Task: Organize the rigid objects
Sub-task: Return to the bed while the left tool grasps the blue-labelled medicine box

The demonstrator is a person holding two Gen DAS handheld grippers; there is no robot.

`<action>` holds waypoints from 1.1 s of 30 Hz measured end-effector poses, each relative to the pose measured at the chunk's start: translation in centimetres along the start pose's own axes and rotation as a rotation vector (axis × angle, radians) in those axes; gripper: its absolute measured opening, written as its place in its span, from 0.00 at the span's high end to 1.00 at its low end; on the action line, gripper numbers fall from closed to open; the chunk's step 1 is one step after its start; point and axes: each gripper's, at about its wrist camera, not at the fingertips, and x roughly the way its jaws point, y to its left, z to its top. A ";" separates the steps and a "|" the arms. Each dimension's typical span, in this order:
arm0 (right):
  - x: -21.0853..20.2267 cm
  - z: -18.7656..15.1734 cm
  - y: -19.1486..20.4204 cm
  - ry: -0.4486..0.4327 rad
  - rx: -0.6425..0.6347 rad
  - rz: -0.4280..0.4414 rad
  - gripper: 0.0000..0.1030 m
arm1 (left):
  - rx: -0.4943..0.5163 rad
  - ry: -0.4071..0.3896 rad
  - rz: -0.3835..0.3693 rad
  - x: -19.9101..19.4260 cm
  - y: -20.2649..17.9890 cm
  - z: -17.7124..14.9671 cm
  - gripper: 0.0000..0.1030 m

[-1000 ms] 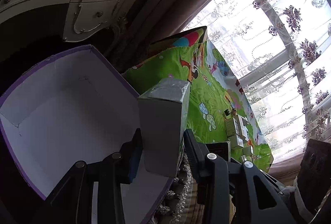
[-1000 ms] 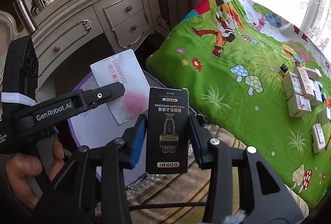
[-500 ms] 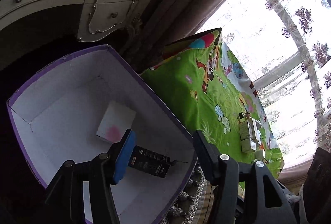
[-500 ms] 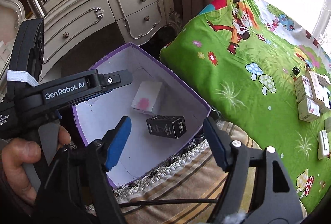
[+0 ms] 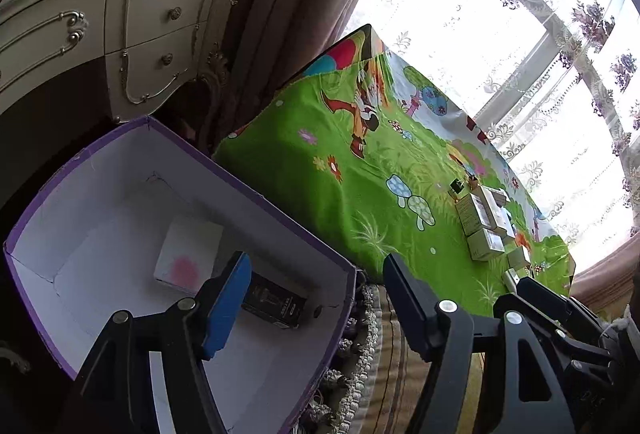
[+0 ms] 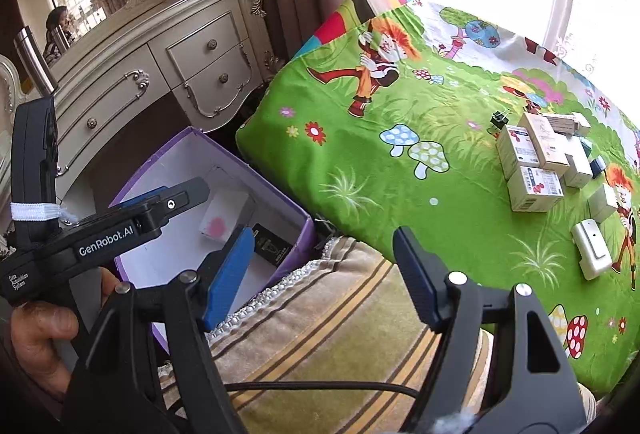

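We see a matt cardboard box (image 5: 120, 169), a glossy black carton (image 5: 276, 300), printed cloth bedsheet (image 6: 400, 173), and fringed woven cushion (image 6: 320, 330).

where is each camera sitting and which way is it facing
Left wrist: on the left tool, looking down into the purple box, green mat beyond; only its open fingers show.
Right wrist: on the right tool, facing the green mat and small boxes; its open fingers, the left tool and the left hand show.
Shared: purple box holding the white box and black box, plus mat and dresser.
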 end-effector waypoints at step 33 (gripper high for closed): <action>-4.8 -5.4 -26.4 -0.048 0.312 -0.366 0.27 | 0.231 0.163 -0.134 9.1 -17.6 -1.2 0.24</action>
